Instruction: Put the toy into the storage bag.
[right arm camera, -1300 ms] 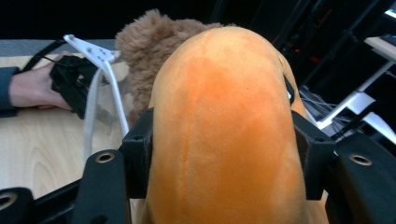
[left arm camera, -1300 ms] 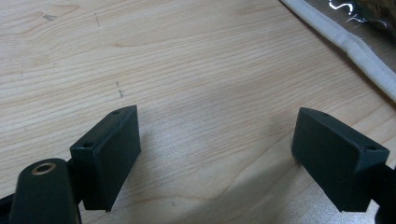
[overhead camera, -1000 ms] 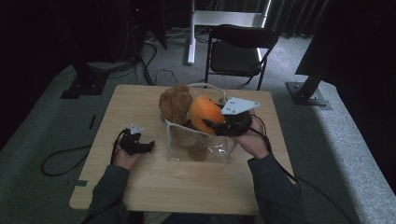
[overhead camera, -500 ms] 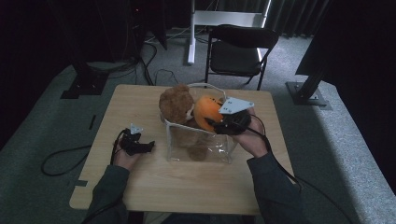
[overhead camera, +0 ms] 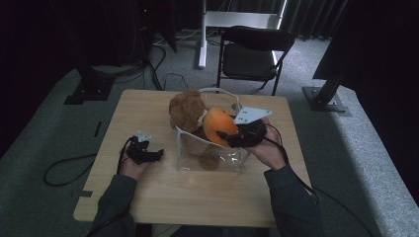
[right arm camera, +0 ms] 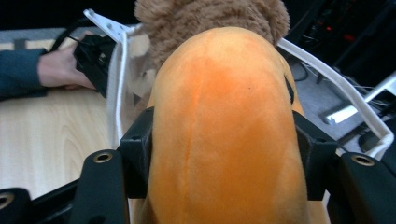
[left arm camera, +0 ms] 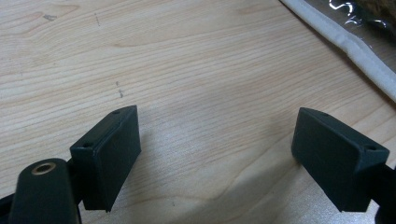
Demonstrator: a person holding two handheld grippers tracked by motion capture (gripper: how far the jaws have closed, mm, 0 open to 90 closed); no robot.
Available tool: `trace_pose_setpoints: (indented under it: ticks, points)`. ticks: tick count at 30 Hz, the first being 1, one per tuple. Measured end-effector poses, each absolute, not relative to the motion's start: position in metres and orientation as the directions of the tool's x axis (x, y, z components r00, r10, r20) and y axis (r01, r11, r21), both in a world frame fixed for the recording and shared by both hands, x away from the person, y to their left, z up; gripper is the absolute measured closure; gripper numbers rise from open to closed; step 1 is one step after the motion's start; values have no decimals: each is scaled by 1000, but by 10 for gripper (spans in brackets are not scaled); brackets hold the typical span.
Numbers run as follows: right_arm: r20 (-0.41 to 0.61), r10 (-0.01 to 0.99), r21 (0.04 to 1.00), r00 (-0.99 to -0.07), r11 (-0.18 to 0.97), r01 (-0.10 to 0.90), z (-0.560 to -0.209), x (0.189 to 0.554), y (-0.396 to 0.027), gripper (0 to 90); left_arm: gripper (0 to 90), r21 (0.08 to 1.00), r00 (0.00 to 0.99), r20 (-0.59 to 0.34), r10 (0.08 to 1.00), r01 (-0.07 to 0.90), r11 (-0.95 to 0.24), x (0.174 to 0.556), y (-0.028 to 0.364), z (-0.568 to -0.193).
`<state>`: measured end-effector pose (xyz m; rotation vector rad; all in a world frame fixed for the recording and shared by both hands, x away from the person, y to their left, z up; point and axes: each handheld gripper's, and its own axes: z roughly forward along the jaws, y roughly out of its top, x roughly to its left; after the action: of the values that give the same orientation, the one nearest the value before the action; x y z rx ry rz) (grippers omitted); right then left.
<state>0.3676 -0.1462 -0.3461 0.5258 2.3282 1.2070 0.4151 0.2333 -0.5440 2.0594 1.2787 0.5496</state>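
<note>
The counter (overhead camera: pixel 163 192) is carrying a clear bag (overhead camera: pixel 210 153), sitting just left of the right gripper (overhead camera: pixel 232 139). That gripper is squeezing an orange plush (right arm camera: pixel 224 140) above the bag's mouth, probably beside the brown plush (overhead camera: pixel 187 108). The left gripper (left arm camera: pixel 215 154) is resting open, empty, farther off.

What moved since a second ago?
The right gripper, still shut on the orange plush toy, carried it slightly lower, toward the clear bag. The left gripper stayed open on the table, and the brown teddy kept its place.
</note>
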Motion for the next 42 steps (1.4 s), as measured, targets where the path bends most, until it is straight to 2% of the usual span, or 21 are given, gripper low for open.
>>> trace_pose_setpoints:
  ticks: [25, 42]
  points:
    - [-196, 493, 779, -847, 604, 171, -362, 379, -134, 341, 161, 708, 439, 15, 898, 629, -320, 415, 233, -544]
    - [-155, 504, 800, -850, 568, 191, -361, 383, -137, 270, 161, 710, 438, 15, 899, 629, -318, 415, 233, -544]
